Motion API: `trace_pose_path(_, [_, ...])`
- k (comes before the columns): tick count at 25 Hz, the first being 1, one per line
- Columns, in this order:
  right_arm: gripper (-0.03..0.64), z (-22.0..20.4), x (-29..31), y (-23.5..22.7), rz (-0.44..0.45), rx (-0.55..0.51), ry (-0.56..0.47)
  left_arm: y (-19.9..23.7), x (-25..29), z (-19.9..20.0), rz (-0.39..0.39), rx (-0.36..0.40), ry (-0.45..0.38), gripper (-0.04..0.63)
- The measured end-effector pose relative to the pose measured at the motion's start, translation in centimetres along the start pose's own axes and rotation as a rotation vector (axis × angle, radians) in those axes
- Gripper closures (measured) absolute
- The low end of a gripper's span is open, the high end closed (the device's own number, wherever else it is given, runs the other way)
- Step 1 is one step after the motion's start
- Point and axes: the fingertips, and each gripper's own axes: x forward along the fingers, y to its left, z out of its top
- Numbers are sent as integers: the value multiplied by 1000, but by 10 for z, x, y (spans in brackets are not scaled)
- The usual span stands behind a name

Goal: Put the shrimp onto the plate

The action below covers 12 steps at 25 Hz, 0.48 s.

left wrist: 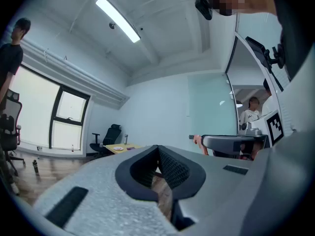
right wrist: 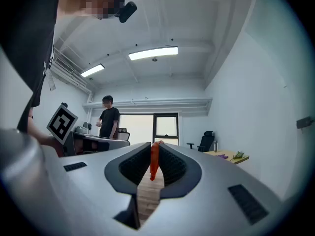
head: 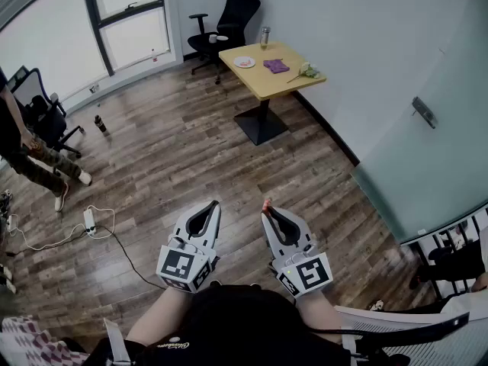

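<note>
Across the wooden floor (head: 191, 151), the yellow table (head: 268, 81) stands well away from me by the far wall, with a black office chair (head: 229, 21) just behind it. A person (head: 30, 158) stands at the left edge of the room beside another chair. Both grippers hang close to my operator's body, side by side over the floor and far from the table. The left gripper (head: 212, 204) has its jaws pressed together at the tips. The right gripper (head: 266, 207) is closed on the shrimp (right wrist: 154, 160), an orange strip pinched upright between the ridged pads, its top poking just past the tips. On the table I see the white plate (head: 244, 62) near the chair side, a purple cloth (head: 276, 65) beside it, and a metal bottle (head: 264, 35) at the back edge.
</note>
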Motion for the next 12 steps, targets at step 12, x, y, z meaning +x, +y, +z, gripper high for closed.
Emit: trace_pose_path(12, [568, 4, 12, 9, 5, -13, -9, 10, -3, 1, -18, 6, -17, 594])
